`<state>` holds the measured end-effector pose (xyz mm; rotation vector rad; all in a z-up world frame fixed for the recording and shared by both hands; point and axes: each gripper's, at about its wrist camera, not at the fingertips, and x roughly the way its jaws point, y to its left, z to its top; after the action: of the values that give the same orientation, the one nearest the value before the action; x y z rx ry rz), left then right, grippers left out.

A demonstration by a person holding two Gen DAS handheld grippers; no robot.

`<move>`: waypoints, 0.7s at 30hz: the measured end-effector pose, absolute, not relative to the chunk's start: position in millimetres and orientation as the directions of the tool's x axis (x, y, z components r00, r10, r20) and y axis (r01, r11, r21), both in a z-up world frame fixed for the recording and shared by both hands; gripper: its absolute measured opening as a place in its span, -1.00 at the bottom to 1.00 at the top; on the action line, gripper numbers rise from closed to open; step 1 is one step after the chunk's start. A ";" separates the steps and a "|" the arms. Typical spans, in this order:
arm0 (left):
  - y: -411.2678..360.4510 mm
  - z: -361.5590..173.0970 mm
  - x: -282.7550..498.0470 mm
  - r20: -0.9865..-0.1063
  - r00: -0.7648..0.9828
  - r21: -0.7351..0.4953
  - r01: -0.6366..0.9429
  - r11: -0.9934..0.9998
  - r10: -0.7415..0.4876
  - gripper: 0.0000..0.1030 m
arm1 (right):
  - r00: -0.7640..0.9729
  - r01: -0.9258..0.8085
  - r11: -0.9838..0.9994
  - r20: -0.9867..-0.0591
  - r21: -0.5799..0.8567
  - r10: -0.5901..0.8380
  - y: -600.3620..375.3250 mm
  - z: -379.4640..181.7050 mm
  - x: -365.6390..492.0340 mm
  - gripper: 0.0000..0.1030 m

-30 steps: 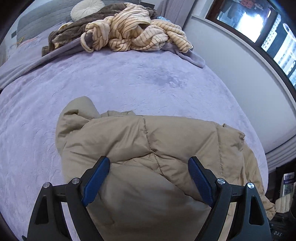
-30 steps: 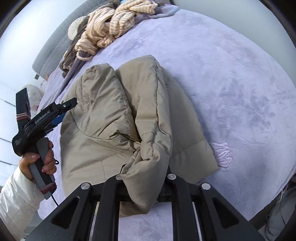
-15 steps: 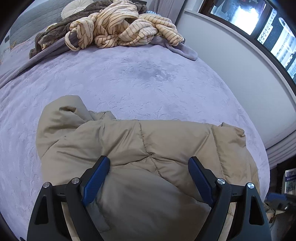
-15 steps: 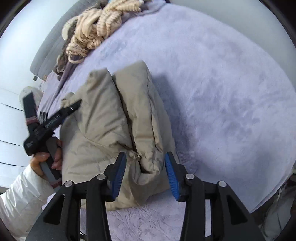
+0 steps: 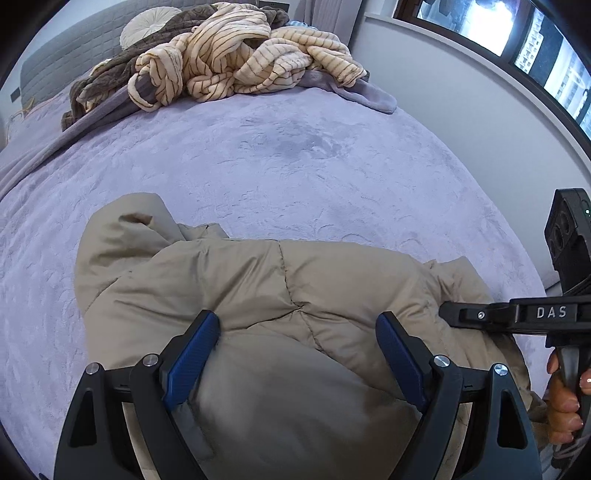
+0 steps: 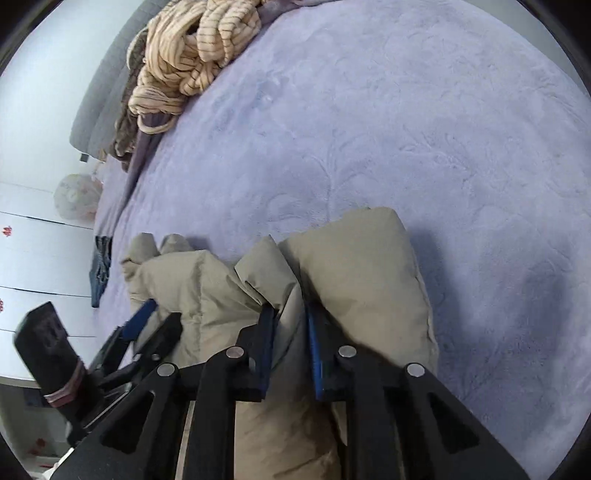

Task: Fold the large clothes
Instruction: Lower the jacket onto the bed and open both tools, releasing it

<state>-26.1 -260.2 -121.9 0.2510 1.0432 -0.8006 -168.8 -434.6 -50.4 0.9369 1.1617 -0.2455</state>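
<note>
Jacket: a tan quilted puffer jacket (image 5: 280, 295) lies bunched on the near part of the bed, its padded panels folded over one another; a rounded hood-like end points to the far left in the left wrist view.
Bed: a lavender plush bedspread (image 5: 280, 155) covers the whole surface, bare between the jacket and the far pile.
Left gripper: the left gripper (image 5: 297, 347) sits over the near edge of the jacket with its blue-padded fingers (image 5: 192, 354) spread wide, one on either side of a puffed panel; they do not pinch the cloth.
Right gripper: the right gripper (image 6: 290, 343) has its fingers drawn close together with a fold of the jacket (image 6: 354, 280) between them, at the jacket's right end; the blue pads press on the cloth.
Right gripper seen from the left: its black body (image 5: 517, 317), marked DAS, reaches in from the right edge and meets the jacket; the person's hand (image 5: 563, 398) wraps its handle.
Far pile: a heap of cream striped clothes (image 5: 236, 62) lies at the far end of the bed, well apart from the jacket, on a brown blanket (image 5: 107, 77), with a round white cushion (image 5: 147, 29) behind it.
Window: a dark-framed window (image 5: 517, 33) runs along the far right wall.
</note>
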 end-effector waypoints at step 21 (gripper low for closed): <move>-173.2 -93.6 -74.7 -0.889 0.196 -0.242 0.566 0.788 -0.414 0.70 | 0.403 0.526 0.719 -0.877 0.455 0.261 -411.8 -39.4 -188.8 -0.63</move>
<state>-74.7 -173.2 -93.6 0.1499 1.1896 -0.6895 -188.8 -411.8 -39.4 0.7957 1.1765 -0.1920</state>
